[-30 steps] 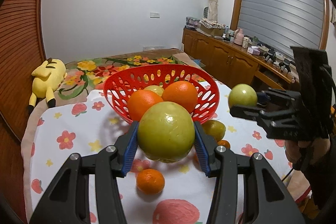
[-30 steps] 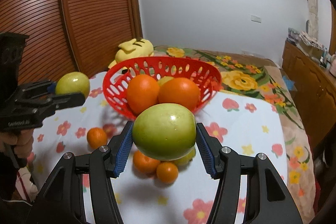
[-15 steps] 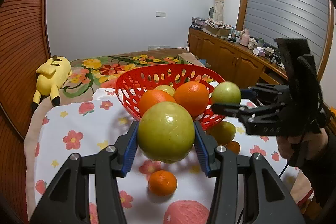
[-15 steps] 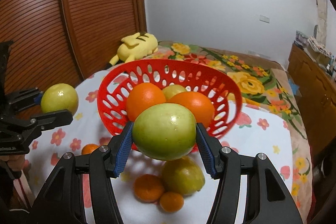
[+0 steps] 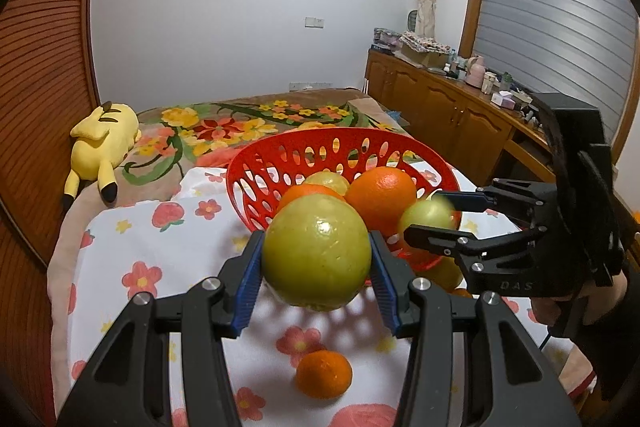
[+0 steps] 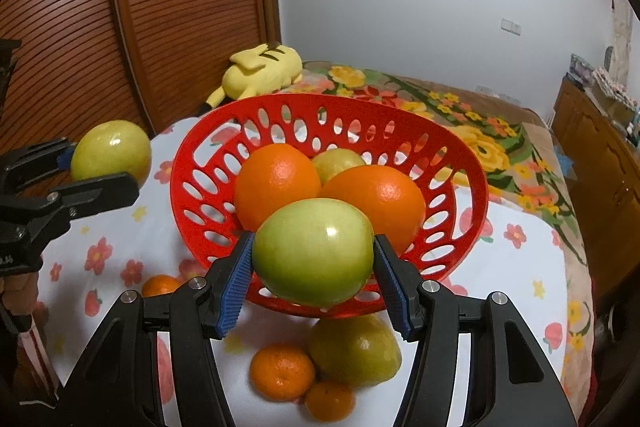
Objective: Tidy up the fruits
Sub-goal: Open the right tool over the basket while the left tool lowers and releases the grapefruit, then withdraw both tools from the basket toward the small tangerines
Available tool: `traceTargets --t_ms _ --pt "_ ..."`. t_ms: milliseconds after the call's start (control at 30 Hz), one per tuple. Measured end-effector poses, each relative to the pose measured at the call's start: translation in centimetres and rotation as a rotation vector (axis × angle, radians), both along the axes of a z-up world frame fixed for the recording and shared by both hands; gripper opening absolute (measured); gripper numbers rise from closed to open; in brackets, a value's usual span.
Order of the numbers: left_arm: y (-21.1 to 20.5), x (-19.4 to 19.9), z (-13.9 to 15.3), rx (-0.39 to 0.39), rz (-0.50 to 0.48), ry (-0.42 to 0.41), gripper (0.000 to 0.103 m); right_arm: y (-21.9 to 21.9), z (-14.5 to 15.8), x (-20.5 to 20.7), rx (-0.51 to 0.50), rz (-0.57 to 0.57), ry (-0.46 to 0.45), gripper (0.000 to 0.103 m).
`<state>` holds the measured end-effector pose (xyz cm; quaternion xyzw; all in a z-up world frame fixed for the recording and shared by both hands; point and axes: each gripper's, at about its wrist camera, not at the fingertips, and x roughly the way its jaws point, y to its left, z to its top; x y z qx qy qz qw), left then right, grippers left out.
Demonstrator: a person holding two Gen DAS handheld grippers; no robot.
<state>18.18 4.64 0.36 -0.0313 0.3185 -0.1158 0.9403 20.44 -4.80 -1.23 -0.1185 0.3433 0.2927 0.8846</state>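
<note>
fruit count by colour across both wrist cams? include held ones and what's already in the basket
Green fruit: 4 (two held, one in the red basket, one loose)
Large oranges: 2 (both in the basket)
Small mandarins: 3 (loose on the cloth)
Total: 9

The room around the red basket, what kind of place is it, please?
Most likely a bedroom in a home. The red basket sits on a flower-print cloth over what looks like a bed with a floral blanket, a yellow plush toy lies beside it, and wooden cabinets line the wall.
</note>
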Motion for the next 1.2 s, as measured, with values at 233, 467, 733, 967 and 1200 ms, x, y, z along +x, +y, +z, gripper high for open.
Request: traceTargets --t_ms 233,467,733,967,1200 --pt "0.1 1.4 0.5 0.003 -0.001 -0.003 0.049 -0.2 0.7 0.0 0.018 0.002 -0.014 0.060" --pt "-0.1 4.1 0.0 0.021 0.004 0.015 0.049 -1.3 1.2 -0.2 0.042 -0.001 -0.020 0.060" --pt "-0.3 7.2 -1.4 0.042 0.010 0.052 0.049 -1.9 1.0 0.3 0.060 0.010 -0.024 0.060" --pt "-0.5 9.6 -2.5 0.056 0.013 0.093 0.049 -2.1 0.8 1.0 0.081 0.028 -0.018 0.060" --pt "-0.5 9.9 -2.2 0.058 0.016 0.060 0.055 -1.8 0.7 0.7 0.091 0.046 -0.025 0.060"
